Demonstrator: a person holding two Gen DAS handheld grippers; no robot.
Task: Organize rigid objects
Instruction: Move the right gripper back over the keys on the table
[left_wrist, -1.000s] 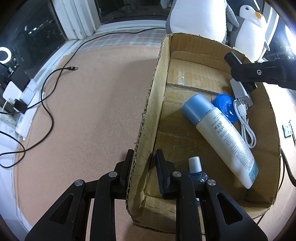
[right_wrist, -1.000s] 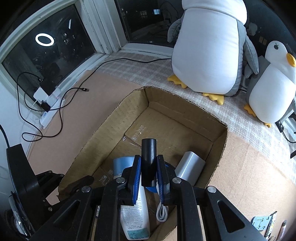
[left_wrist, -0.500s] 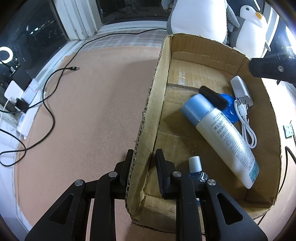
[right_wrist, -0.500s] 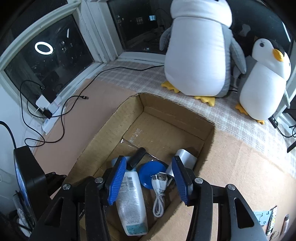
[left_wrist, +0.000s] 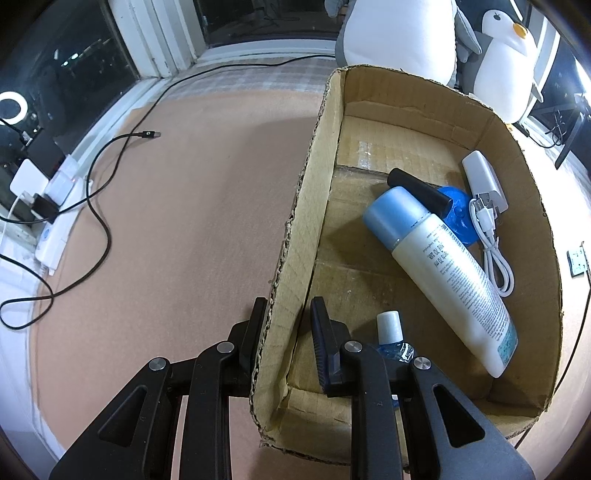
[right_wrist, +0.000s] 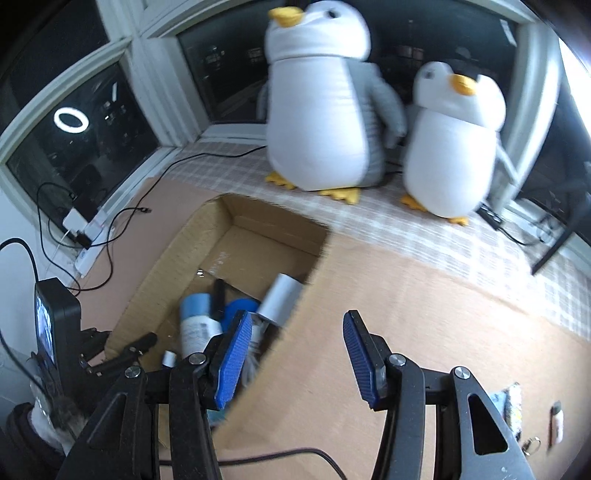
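Note:
A cardboard box (left_wrist: 306, 192) lies open on the mat. My left gripper (left_wrist: 286, 328) is shut on the box's left wall near its front corner. Inside lie a black cylinder (left_wrist: 419, 190), a white bottle with a blue cap (left_wrist: 443, 266), a blue disc (left_wrist: 460, 218), a white power bank (left_wrist: 482, 179), a white cable (left_wrist: 495, 243) and a small blue bottle (left_wrist: 389, 334). My right gripper (right_wrist: 295, 354) is open and empty, above the box's right wall (right_wrist: 295, 314). The black cylinder (right_wrist: 219, 293) shows in the right wrist view too.
Two plush penguins (right_wrist: 325, 99) (right_wrist: 452, 144) stand behind the box by the window. A black cable (left_wrist: 99, 206) and a power strip (left_wrist: 55, 229) lie at the left. Small items (right_wrist: 513, 406) lie on the mat at the right.
My right gripper opened and dropped the black cylinder into the box, onto the white bottle. It then pulled up and away to the right. My left gripper kept its hold on the box wall.

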